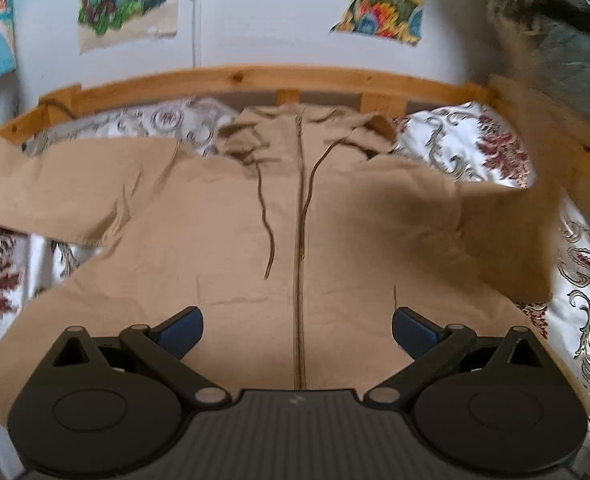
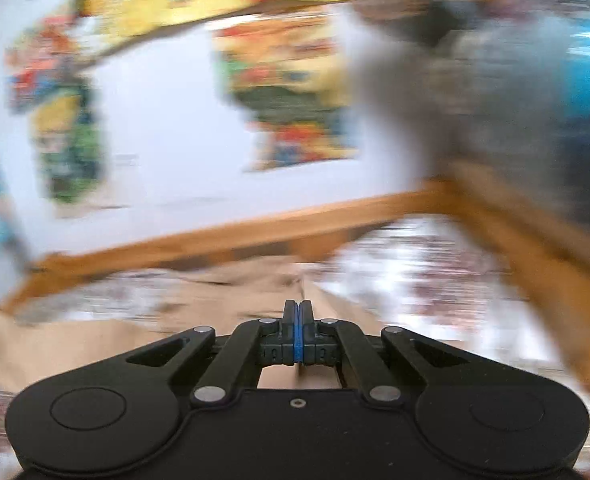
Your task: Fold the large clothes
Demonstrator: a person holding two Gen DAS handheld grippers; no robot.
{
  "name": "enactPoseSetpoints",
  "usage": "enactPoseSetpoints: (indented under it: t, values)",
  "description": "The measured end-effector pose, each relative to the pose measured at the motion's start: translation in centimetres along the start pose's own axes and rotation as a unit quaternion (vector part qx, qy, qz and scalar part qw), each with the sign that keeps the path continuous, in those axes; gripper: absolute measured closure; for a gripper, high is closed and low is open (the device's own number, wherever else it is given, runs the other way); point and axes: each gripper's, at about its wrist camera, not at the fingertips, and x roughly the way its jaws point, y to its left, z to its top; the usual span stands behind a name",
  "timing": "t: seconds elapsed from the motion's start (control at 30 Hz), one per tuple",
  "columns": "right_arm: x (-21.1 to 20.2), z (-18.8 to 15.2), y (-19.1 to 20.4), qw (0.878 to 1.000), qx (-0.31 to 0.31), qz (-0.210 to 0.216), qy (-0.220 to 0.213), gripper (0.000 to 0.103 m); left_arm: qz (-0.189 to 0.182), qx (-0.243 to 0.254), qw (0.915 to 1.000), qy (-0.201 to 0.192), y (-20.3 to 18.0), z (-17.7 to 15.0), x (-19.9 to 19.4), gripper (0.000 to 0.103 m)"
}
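A tan zip-up hooded jacket (image 1: 231, 240) lies front up on the bed, zipper down the middle, hood towards the headboard, left sleeve spread out. Its right sleeve (image 1: 535, 208) is lifted off the bed and blurred. My left gripper (image 1: 297, 330) is open and empty, hovering above the jacket's lower hem. My right gripper (image 2: 298, 316) is shut, with tan fabric (image 2: 291, 376) running up between its closed blue pads. The right wrist view is heavily motion-blurred; the jacket (image 2: 199, 300) shows below it.
The bed has a white sheet with red and grey floral print (image 1: 583, 280) and a wooden frame (image 1: 255, 76) at the head and right side. Colourful posters (image 1: 127, 0) hang on the white wall. Dark bags (image 1: 567, 12) are piled at the upper right.
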Motion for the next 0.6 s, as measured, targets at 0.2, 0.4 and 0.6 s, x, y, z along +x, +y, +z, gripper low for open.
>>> enactPoseSetpoints:
  t: [0.2, 0.4, 0.6]
  values:
    - [6.1, -0.4, 10.1, 0.987, -0.089, 0.129, 0.038, 0.096, -0.012, 0.003, 0.9999, -0.005, 0.0, -0.3, 0.2, 0.000]
    - [7.8, -3.5, 5.7, 0.994, -0.057, 0.086, 0.039, 0.040, 0.022, 0.002, 0.9996, 0.016, 1.0, -0.5, 2.7, 0.000]
    - [9.8, -10.0, -6.4, 0.990, -0.034, -0.133, 0.023, 0.018, 0.120, -0.007, 0.9927, 0.003, 3.9, 1.0, 8.1, 0.000]
